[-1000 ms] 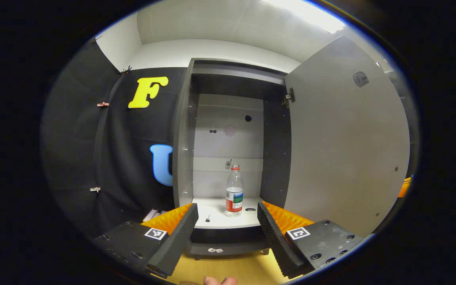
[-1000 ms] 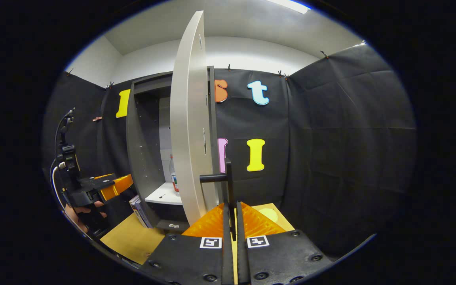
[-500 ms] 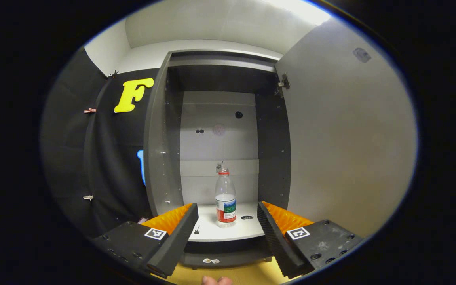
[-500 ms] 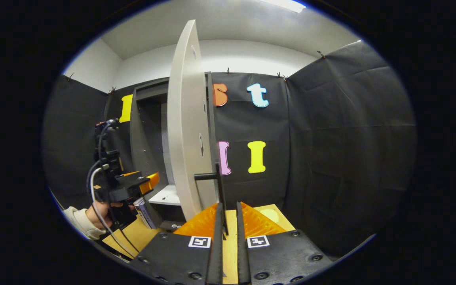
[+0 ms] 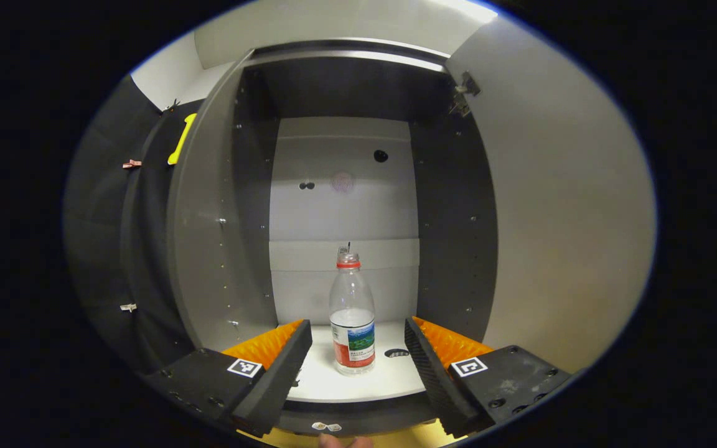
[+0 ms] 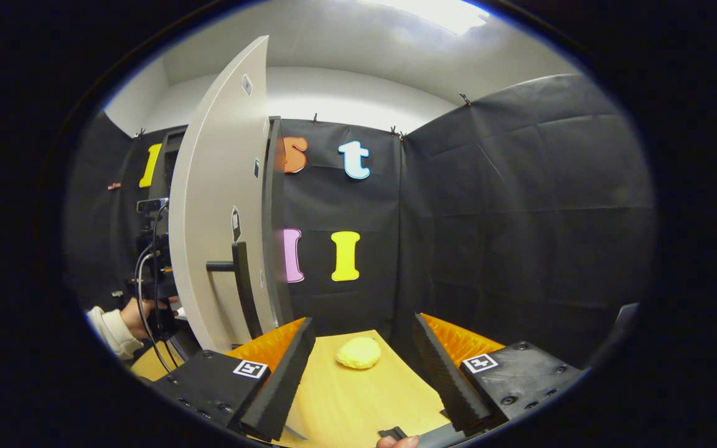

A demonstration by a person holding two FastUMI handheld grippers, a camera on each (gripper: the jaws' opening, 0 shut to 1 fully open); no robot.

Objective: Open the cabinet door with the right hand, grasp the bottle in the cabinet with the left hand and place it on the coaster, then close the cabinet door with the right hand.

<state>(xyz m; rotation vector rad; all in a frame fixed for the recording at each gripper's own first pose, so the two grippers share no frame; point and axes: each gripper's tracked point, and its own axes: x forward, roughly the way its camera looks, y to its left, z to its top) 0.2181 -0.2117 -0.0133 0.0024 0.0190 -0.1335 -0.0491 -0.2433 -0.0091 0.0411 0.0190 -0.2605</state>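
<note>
Left gripper (image 5: 358, 339) has neared the bottle (image 5: 351, 323), jaws spread.

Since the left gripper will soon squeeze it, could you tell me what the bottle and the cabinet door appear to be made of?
The bottle looks like thin clear plastic: you see the shelf through it, and it carries a glossy printed label and a red cap ring. The cabinet door seems to be laminated board with a matte light-grey finish, flat and even, with no sharp reflections; its dark handle could be metal or plastic.

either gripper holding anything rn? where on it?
Nothing held. Left gripper open, bottle beyond its jaws. Right gripper open, off the door handle.
</note>
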